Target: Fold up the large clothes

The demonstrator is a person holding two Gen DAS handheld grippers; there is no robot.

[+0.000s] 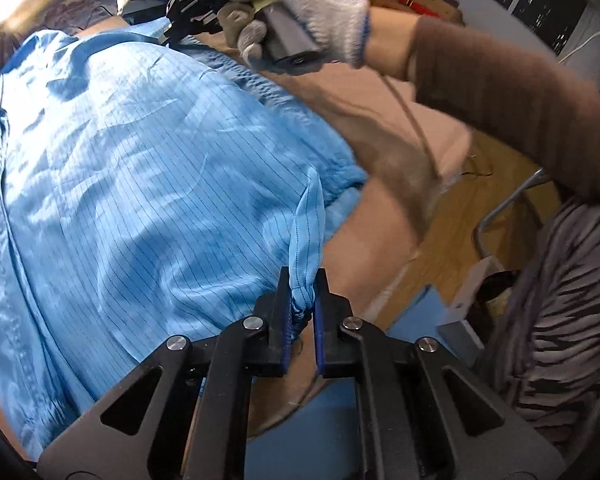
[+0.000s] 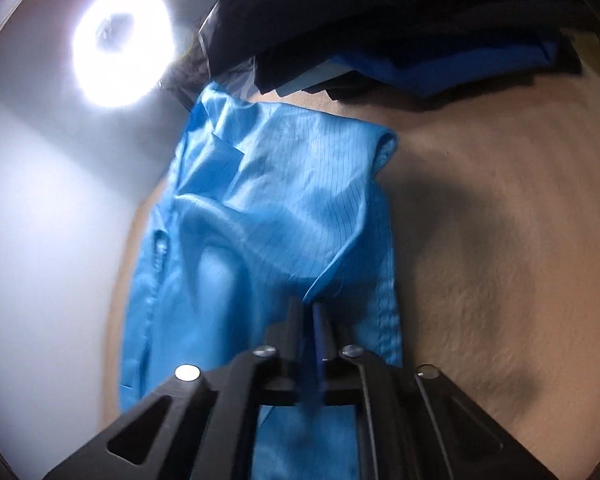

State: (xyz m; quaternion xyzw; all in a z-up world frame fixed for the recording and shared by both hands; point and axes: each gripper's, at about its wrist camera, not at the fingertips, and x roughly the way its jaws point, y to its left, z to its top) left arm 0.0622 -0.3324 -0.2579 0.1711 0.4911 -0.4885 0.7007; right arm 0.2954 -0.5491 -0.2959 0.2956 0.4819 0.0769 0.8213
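I'm working on a tan, carpet-like surface (image 2: 500,220) with the big blue pinstriped work coat (image 1: 140,180) spreading flat across most of it, buttoned placket running down one side. It's looking thin, glossy and slick, so I'm judging it light and floppy, the sort of cloth that is going to slide out of a loose pinch and sag between two holds. Seams, hems and the gathered cuffs are looking like the best places to take it, where the layers bunch thicker. A dark pile of other clothes (image 2: 380,20) is sitting at the far edge, just beyond the collar end. My left hand-held gripper (image 1: 302,300) is clamping a puckered bit of the coat's edge between its blue pads. My right hand-held gripper (image 2: 307,320), with my gloved hand (image 1: 300,12) around its handle, is pinching together on a raised fold of the fabric.
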